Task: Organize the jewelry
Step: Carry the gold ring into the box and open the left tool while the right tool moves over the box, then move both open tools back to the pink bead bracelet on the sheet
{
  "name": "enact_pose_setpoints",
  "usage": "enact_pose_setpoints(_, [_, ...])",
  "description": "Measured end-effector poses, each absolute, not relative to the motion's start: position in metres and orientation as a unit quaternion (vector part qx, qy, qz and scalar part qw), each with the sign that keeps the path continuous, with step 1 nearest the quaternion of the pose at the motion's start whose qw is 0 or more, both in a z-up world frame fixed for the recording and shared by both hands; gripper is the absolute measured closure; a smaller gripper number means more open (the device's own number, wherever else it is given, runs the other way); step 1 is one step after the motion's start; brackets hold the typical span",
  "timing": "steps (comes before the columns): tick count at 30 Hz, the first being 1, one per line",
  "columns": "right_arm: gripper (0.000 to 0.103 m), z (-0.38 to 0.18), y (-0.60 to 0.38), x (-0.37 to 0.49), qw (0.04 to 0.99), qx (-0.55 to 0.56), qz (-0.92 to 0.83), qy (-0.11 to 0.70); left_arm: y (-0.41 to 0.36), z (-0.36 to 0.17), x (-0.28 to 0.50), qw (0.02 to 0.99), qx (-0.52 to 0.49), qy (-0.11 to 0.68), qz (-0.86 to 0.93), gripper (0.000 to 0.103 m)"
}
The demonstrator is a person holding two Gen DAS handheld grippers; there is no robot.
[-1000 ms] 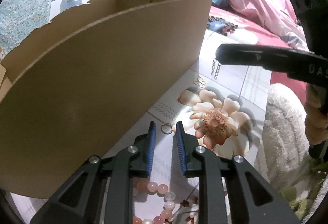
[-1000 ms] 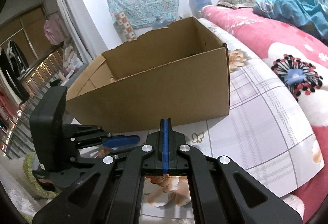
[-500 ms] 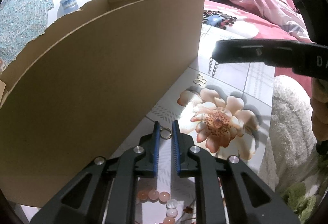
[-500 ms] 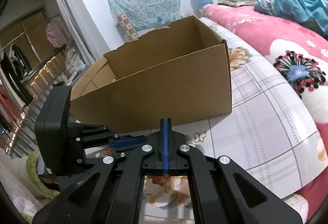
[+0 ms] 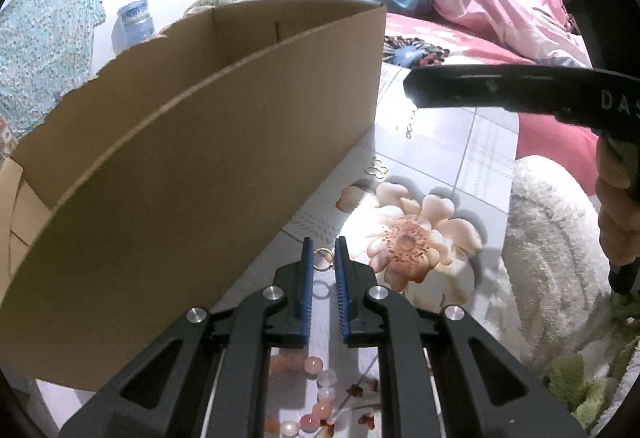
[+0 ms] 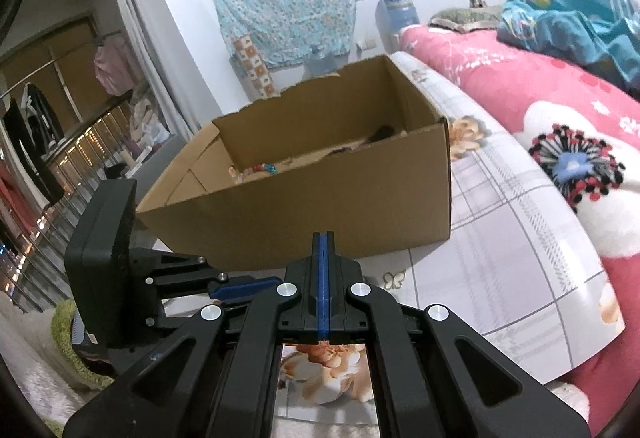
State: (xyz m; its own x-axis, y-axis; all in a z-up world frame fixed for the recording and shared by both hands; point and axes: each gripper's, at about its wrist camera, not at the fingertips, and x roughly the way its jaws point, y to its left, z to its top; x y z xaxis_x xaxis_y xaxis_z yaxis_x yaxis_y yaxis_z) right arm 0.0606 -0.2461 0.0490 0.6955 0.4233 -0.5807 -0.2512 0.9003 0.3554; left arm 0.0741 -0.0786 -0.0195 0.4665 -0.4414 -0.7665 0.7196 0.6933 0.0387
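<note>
Left gripper (image 5: 322, 250): jaws just closed in, pinching small gold ring (image 5: 322, 260) at tips.
Right gripper (image 6: 322, 238): clenched, empty.
Cardboard box (image 5: 192, 157): left of left gripper.

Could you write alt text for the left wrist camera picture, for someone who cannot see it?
The left tool has just been closing on a small gold ring, held between its blue pads above a flowered cloth. A large open cardboard box stands to the left.

Bead bracelet (image 5: 316, 398) half behind the gripper frame, cardboard box (image 6: 320, 197) contents too small to identify
</note>
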Motion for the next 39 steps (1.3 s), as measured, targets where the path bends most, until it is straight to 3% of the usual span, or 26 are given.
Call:
enact_pose_setpoints(4, [0.103,0.063,-0.246,0.058,0.917,0.123,0.188,0.331,-0.072,-0.005,0.065,0.841,0.171,0.371,-0.355,0.093])
enact_pose_setpoints(14, [0.103,0.129,-0.245,0.092,0.927,0.109,0.236,0.271,-0.047,0.094,0.073,0.869,0.112,0.281,-0.391,0.093])
enact_pose_setpoints(24, [0.103,0.108,-0.226,0.2,0.884,0.106,0.234,0.39,-0.052,0.059,0.185,0.832,0.04,0.438,-0.337,0.093])
enact_pose_setpoints(27, [0.098,0.095,-0.225,0.215,0.873,0.106,0.227,0.419,-0.053,0.046,0.201,0.815,0.021,0.479,-0.324,0.093])
enact_pose_setpoints(28, [0.097,0.091,-0.225,0.221,0.871,0.105,0.224,0.425,-0.054,0.045,0.203,0.814,0.02,0.483,-0.322,0.093])
enact_pose_setpoints(30, [0.084,0.089,-0.226,0.221,0.874,0.101,0.215,0.424,-0.056,0.043,0.205,0.814,0.023,0.487,-0.315,0.087])
enact_pose_setpoints(32, [0.083,0.091,-0.226,0.22,0.876,0.102,0.214,0.42,-0.056,0.043,0.205,0.814,0.016,0.488,-0.315,0.082])
enact_pose_setpoints(39, [0.082,0.109,-0.235,0.208,0.887,0.108,0.209,0.397,-0.053,0.052,0.205,0.824,0.012,0.474,-0.311,0.082])
